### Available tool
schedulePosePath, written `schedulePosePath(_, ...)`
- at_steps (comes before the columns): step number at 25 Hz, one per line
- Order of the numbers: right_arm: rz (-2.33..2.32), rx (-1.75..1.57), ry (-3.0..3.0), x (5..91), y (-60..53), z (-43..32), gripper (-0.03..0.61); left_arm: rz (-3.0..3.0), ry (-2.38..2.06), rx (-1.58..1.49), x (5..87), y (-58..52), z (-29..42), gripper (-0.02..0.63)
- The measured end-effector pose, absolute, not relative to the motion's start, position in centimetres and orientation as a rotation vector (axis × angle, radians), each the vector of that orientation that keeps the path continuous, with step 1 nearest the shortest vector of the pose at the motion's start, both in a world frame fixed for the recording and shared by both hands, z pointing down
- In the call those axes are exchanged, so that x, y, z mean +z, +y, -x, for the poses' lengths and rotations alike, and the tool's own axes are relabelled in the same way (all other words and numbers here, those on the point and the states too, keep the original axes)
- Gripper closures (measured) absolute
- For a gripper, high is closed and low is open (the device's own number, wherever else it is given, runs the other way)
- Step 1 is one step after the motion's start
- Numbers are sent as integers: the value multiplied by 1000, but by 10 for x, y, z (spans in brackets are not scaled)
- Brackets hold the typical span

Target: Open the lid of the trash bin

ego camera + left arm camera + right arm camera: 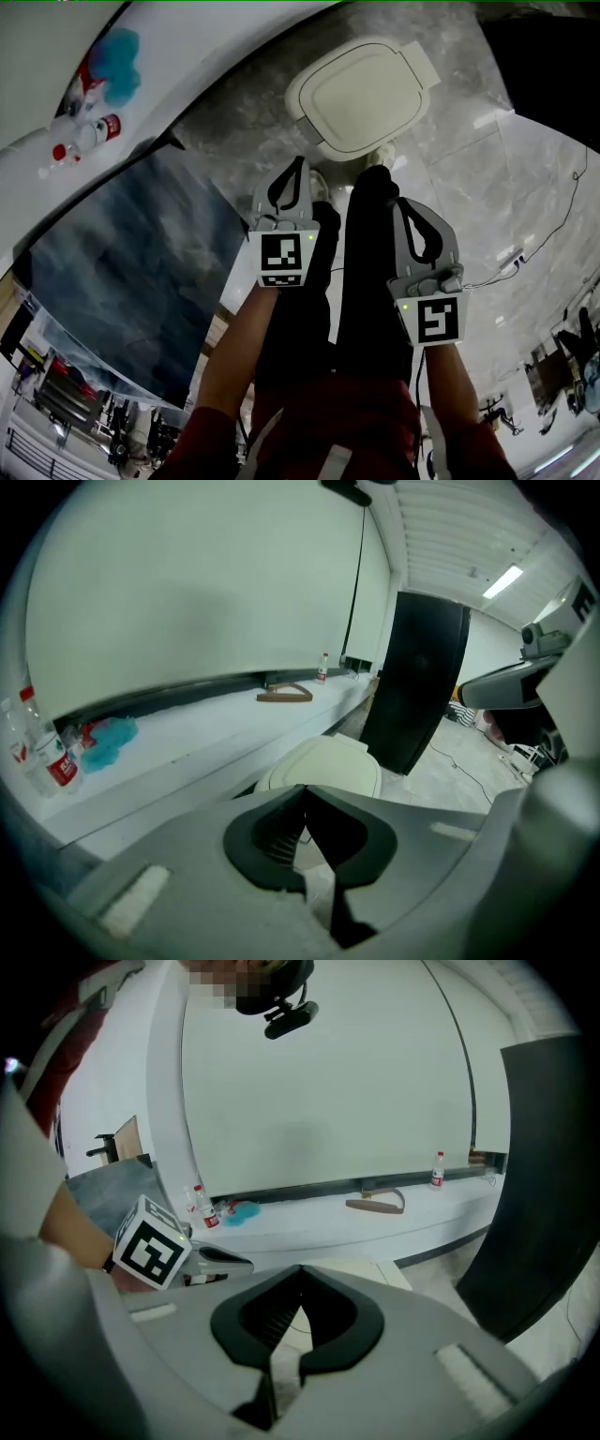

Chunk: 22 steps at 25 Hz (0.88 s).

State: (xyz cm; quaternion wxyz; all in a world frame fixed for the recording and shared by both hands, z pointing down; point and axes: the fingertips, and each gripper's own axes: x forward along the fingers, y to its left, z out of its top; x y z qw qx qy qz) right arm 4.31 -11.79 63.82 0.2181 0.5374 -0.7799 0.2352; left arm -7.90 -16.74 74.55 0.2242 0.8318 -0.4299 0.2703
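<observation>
The trash bin [361, 94] stands on the marble floor ahead of the person's feet, its cream lid down flat. The lid shows again just past the jaw tips as the bin lid [328, 761] in the left gripper view and the bin lid [361, 1267] in the right gripper view. My left gripper [292, 167] hovers short of the bin, jaws closed tip to tip, holding nothing. My right gripper [409, 208] is a little further back and to the right, also shut and empty. Neither touches the bin.
A white ledge [187, 728] runs along the wall with plastic bottles [98, 127], a blue cloth [117, 56] and a brown curved object [284, 695]. A tall black panel [417, 682] stands right of the bin. A cable [553, 234] trails over the floor.
</observation>
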Motion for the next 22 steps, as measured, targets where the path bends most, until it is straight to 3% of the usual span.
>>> schedulePosePath(22, -1363, 762, -2140, 688, -107, -34, 578, -2243, -1112, 982, 852, -176, 73, 611)
